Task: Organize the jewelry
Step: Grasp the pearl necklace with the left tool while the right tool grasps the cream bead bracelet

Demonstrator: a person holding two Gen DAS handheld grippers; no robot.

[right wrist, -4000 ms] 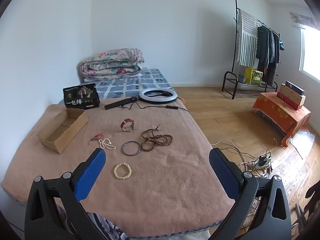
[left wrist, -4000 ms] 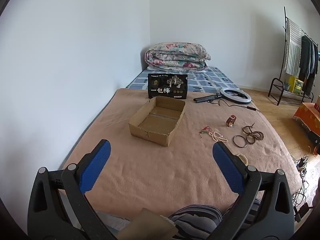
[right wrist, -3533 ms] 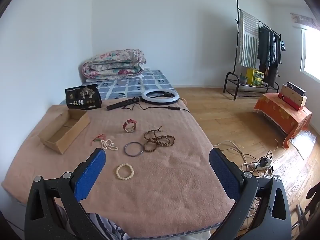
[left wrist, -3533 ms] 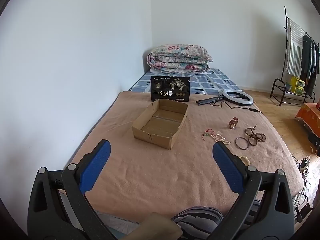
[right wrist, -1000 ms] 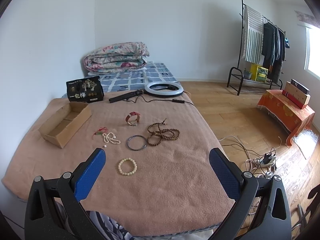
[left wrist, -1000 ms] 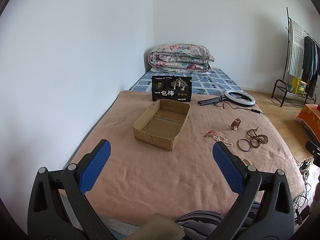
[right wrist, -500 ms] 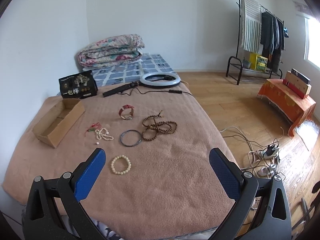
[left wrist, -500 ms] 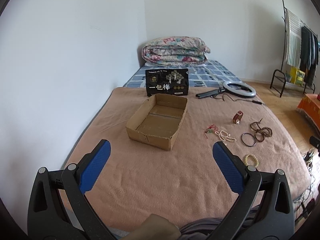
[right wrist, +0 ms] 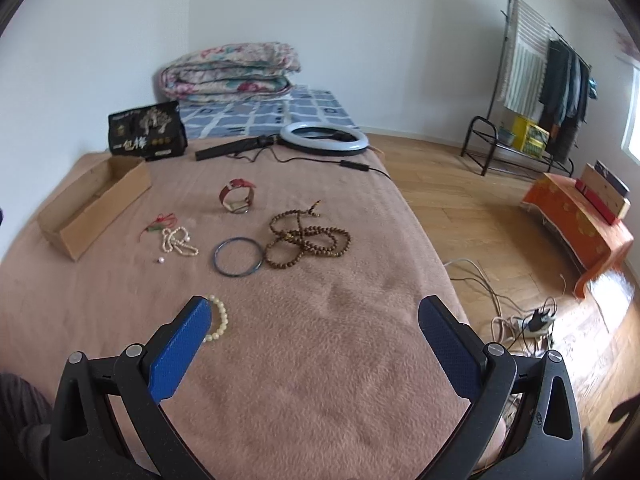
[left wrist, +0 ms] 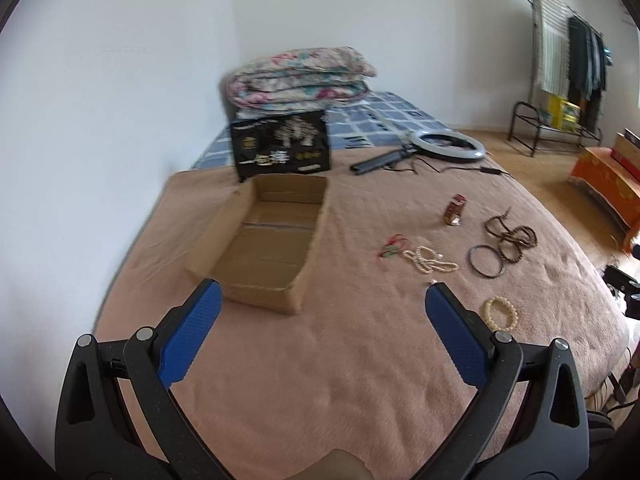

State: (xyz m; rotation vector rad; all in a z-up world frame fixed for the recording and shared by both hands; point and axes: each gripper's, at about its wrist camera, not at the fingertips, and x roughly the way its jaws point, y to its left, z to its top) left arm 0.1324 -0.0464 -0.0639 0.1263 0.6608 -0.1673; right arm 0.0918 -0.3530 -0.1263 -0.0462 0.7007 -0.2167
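We are holding the left tool (left wrist: 320, 312) spread wide and empty over the fuzzy tan blanket (left wrist: 340, 380). At left the shallow cardboard box (left wrist: 264, 240) is sitting open, its long axis running away from us. Right of it are lying a red cord charm (right wrist: 160, 222), a tangled pearl strand (right wrist: 178, 242), a red watch (right wrist: 237, 196) on edge, a flat dark bangle (right wrist: 238, 258), looped wooden beads (right wrist: 306, 238) and a cream bead bracelet (right wrist: 220, 320). The right tool (right wrist: 314, 326) is gaping, empty, beside that bracelet.
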